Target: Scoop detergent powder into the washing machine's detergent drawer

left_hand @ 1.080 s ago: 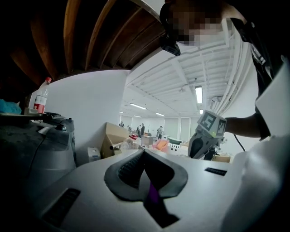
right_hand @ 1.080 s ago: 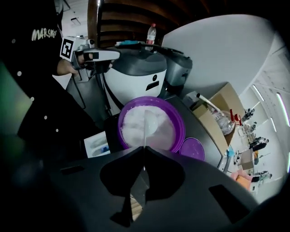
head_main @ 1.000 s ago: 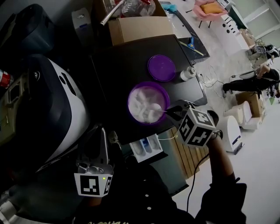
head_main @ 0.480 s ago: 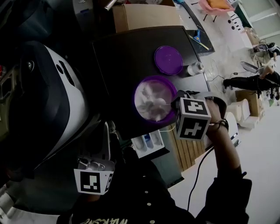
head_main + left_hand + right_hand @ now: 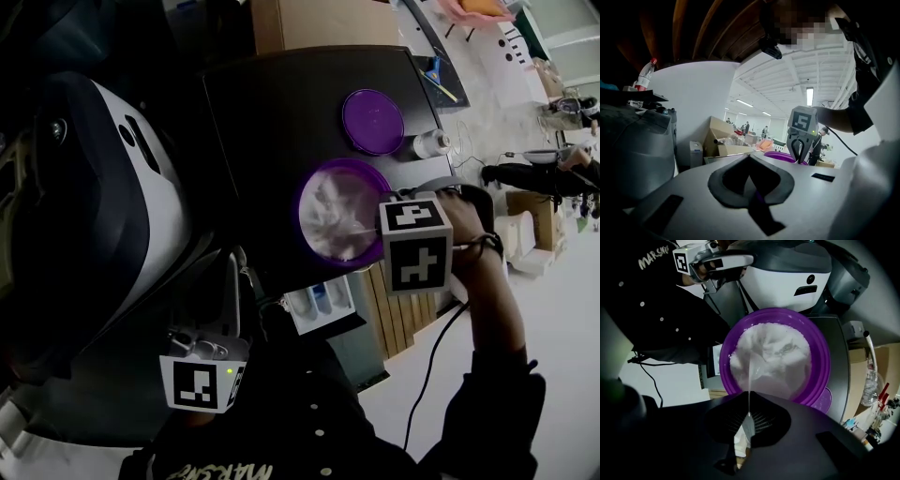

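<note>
A purple bowl (image 5: 319, 183) of white detergent powder (image 5: 771, 352) stands on the dark tabletop. My right gripper (image 5: 377, 229) sits at the bowl's right rim, shut on a thin white spoon (image 5: 749, 387) whose tip reaches into the powder. The right gripper view looks straight down the handle from the jaws (image 5: 749, 416). The open detergent drawer (image 5: 319, 306) juts out below the table's front edge. My left gripper (image 5: 232, 272) hangs low on the left beside the washing machine (image 5: 112, 206), jaws shut with nothing seen in them (image 5: 752, 187).
The bowl's purple lid (image 5: 372, 122) lies behind it, with a small white bottle (image 5: 432, 143) to its right. A cardboard box (image 5: 319, 23) stands at the back of the table. Chairs, other furniture and people are on the floor to the right.
My right gripper has swung in over the bowl's right rim and turned its cube toward the head camera, the spoon staying in the powder. The left gripper has barely moved.
</note>
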{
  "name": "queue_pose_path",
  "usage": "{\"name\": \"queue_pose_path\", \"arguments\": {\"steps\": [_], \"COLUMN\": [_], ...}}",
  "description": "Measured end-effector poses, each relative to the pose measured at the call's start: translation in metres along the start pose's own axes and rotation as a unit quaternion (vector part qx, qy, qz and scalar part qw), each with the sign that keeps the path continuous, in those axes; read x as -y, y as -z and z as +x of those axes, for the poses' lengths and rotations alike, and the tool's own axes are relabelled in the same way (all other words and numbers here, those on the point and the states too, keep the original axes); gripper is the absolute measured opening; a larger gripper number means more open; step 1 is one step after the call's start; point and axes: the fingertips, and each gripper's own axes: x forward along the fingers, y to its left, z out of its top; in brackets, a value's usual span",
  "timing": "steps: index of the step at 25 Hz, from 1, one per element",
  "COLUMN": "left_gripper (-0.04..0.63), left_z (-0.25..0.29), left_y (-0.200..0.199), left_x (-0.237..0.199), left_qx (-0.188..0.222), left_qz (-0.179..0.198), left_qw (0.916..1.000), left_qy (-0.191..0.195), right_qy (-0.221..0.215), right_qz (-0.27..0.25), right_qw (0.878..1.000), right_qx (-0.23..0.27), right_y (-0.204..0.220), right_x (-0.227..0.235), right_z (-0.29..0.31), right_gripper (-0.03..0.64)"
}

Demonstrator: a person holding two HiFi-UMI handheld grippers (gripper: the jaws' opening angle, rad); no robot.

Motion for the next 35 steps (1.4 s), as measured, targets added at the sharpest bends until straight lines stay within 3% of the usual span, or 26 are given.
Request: {"name": "queue_pose_path", "arguments": {"steps": [4, 10, 17, 23, 28, 32, 35], "left_gripper": [0.014, 0.014, 0.014, 0.014, 0.014, 0.014, 0.014], "left_z": [0.002, 0.002, 0.004, 0.003, 0.001, 0.0, 0.0], "left_y": [-0.001, 0.007, -0.005, -0.017, -0.025, -0.032, -0.036], "left_x": [-0.004, -0.006, -0.003, 0.003, 0.009, 0.018, 0.024], "left_qx": [0.002, -0.02, 0.0, 0.011, 0.016, 0.021, 0.025], "left_qz": [-0.004, -0.022, -0.001, 0.008, 0.016, 0.023, 0.031], "left_qw": [1.0, 0.9995, 1.0, 0.9999, 0.9997, 0.9994, 0.999], "left_qy": [-0.005, -0.009, -0.004, 0.0, 0.005, 0.013, 0.019], "right_qy": [-0.029, -0.04, -0.047, -0.06, -0.076, -0.077, -0.087], "right_qz": [-0.018, -0.005, 0.019, 0.049, 0.09, 0.136, 0.179], "right_qw": [0.999, 0.999, 0.996, 0.985, 0.963, 0.933, 0.904], "right_qx": [-0.003, 0.021, 0.078, 0.156, 0.244, 0.323, 0.38], "right_y": [0.001, 0.003, 0.005, -0.004, -0.008, -0.006, -0.009], "right_x": [-0.002, 0.006, 0.007, -0.006, -0.021, -0.031, -0.04], "right_z": [0.0, -0.001, -0.014, -0.025, -0.031, -0.031, -0.034], "right_gripper": [0.032, 0.032, 0.032, 0.032, 0.032, 0.032, 0.033]}}
